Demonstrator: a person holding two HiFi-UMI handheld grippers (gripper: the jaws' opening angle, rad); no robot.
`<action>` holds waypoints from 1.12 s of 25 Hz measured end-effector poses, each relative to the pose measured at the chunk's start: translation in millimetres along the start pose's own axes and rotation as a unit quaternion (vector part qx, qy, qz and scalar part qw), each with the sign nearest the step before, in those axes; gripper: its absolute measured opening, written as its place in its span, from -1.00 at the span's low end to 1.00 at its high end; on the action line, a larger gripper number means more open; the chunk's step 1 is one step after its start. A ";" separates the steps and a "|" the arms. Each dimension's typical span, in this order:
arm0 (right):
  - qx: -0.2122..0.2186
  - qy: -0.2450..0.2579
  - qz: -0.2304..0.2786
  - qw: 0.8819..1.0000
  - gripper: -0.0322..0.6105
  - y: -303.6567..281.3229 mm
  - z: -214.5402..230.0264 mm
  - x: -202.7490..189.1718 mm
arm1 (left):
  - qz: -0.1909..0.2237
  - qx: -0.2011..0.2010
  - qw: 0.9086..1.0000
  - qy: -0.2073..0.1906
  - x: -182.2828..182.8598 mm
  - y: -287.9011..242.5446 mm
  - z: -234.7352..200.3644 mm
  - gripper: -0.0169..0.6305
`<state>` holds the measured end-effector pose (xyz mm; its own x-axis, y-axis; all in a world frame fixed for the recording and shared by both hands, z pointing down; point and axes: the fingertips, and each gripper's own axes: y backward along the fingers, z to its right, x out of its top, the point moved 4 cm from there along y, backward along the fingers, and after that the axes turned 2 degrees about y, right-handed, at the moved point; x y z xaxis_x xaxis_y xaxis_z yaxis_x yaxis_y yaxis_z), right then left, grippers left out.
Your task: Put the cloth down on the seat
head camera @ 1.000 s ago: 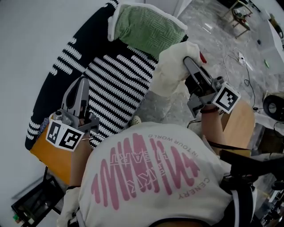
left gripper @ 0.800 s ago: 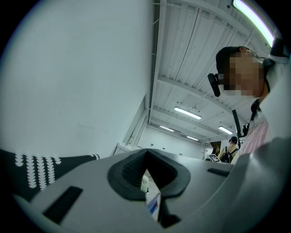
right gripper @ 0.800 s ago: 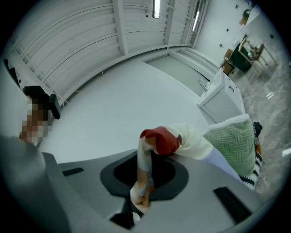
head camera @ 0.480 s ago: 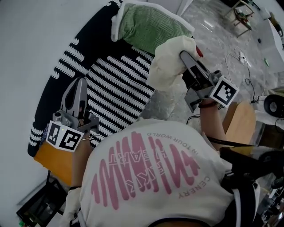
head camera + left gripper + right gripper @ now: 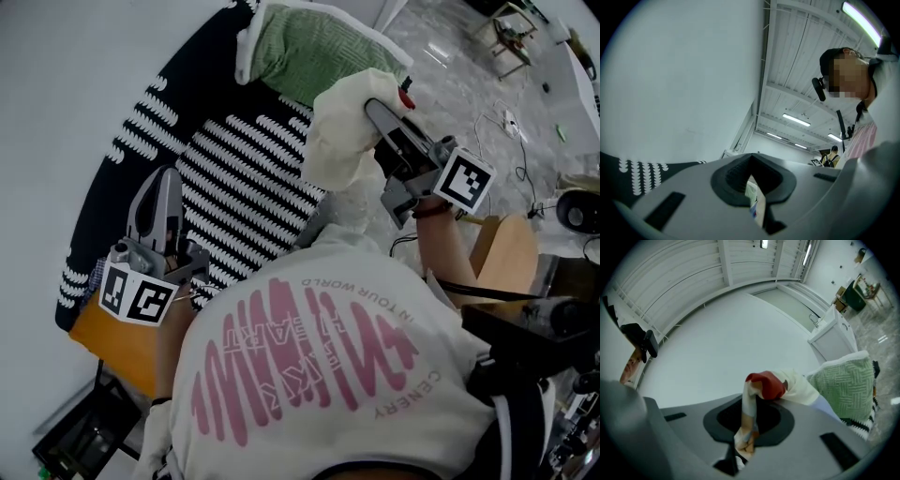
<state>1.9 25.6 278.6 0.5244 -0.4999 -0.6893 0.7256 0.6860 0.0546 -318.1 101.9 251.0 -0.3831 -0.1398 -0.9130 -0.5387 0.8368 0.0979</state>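
Striped seat below; right gripper clamped tight on bunched cream cloth, held above seat, likely for laying down; left gripper jaws together, over seat's near edge.

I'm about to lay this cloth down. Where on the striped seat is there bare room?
The middle of the striped seat is bare, bordered by the green cushion at its far end and the left gripper over its near end. The far end is crowded by that cushion. The right gripper holds the cloth at the seat's right edge.
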 end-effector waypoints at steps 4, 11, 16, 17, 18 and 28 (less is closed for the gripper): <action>0.008 0.006 -0.004 1.000 -0.77 -18.9 4.3 -3.8 | 0.012 0.019 1.000 -0.005 1.9 13.6 -11.8 -0.92; 0.025 -0.014 -0.008 1.000 -0.77 -37.8 34.3 13.0 | 0.023 0.067 0.997 -0.023 2.9 20.6 -1.1 -0.92; 0.046 -0.023 -0.020 0.998 -0.77 -75.1 53.3 32.8 | 0.031 0.108 0.993 -0.025 8.9 6.8 -13.8 -0.92; 0.052 -0.027 -0.024 0.998 -0.77 -83.4 57.4 36.7 | 0.032 0.117 0.992 -0.025 10.0 3.7 -16.1 -0.92; 0.057 -0.030 -0.029 0.997 -0.77 -90.9 62.4 40.8 | 0.034 0.126 0.991 -0.025 10.6 0.0 -17.3 -0.92; 0.085 -0.047 -0.062 0.993 -0.77 -135.7 107.1 77.8 | 0.056 0.167 0.984 -0.019 8.0 -43.8 -12.9 -0.92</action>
<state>-8.0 -163.0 295.0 0.4591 -0.6278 -0.6285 0.8483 0.5198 0.1004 -307.3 57.4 244.5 -0.3949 -0.0234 -0.9184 -0.2165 0.9739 0.0682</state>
